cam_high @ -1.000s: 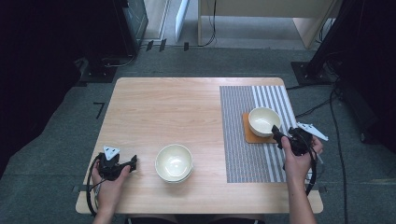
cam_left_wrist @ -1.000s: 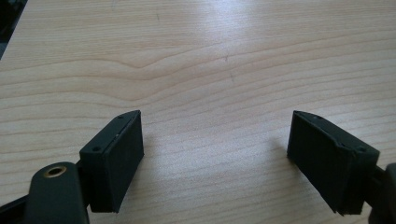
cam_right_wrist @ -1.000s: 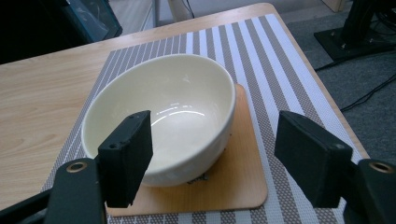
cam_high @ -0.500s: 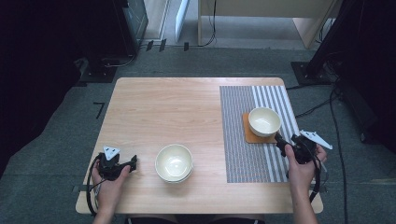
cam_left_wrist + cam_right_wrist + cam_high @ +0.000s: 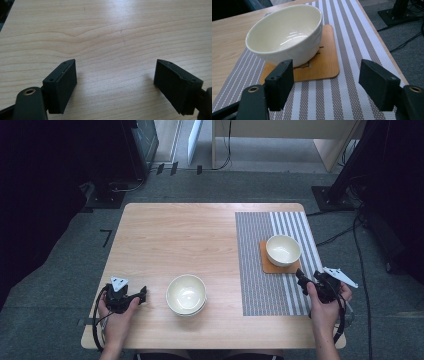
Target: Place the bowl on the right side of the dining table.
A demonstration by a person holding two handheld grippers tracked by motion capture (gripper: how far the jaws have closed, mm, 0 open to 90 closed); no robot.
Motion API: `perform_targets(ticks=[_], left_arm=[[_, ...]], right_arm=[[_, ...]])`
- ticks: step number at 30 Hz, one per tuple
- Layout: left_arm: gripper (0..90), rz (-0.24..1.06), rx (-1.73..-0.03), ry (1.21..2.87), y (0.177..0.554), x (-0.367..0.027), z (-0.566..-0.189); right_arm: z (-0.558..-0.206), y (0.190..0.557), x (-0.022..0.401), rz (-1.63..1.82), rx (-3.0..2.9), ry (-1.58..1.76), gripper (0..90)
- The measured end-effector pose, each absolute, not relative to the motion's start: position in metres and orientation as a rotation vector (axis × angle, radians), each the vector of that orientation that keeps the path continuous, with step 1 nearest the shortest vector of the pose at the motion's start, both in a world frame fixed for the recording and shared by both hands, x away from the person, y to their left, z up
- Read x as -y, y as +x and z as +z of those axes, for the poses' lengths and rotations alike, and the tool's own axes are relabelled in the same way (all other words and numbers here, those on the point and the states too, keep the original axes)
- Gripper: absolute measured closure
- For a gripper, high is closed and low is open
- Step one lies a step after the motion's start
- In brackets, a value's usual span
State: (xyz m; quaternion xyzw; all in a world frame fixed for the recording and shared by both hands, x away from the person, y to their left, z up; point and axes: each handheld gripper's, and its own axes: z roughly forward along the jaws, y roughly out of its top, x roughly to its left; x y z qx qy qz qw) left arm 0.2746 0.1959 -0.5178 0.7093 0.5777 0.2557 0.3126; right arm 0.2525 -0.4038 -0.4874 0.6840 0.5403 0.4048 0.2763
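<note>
A cream bowl [image 5: 283, 250] sits upright on a thin wooden coaster [image 5: 272, 265], glossy inside with a light glare and nothing in it; in the right gripper view the coaster's rounded corner pokes out toward the camera and a dark cut-out shows at the bowl's foot. The coaster lies on a mat [image 5: 272, 260], finely woven grey on its left part and broad white-and-grey stripes on its right, which covers the right end of the table [image 5: 175, 235]. The right gripper [image 5: 303, 280] rests at the mat's near right edge, just short of the coaster, its jaws wide apart with nothing between them and aimed at the bowl. A second stack of cream bowls [image 5: 186, 294] stands on bare wood near the front middle of the table; it looks like two nested, though the count is hard to tell. The left gripper [image 5: 141, 294] lies to its left near the front edge, jaws also spread wide over empty wood. The tabletop is pale wood with visible grain. Around it is grey carpet with black cables [image 5: 340, 232] trailing at the right, dark stands and equipment at both sides, and a light wooden desk [image 5: 285, 130] at the back.
</note>
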Motion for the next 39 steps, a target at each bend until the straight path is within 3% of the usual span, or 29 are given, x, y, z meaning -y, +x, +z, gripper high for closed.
perform_targets(ticks=[39], left_arm=[[18.2,0.672,-1.521,1.874,0.274,-0.196,-0.518]], right_arm=[[-0.514,0.207,0.426,0.964,-1.485,1.867,28.2]])
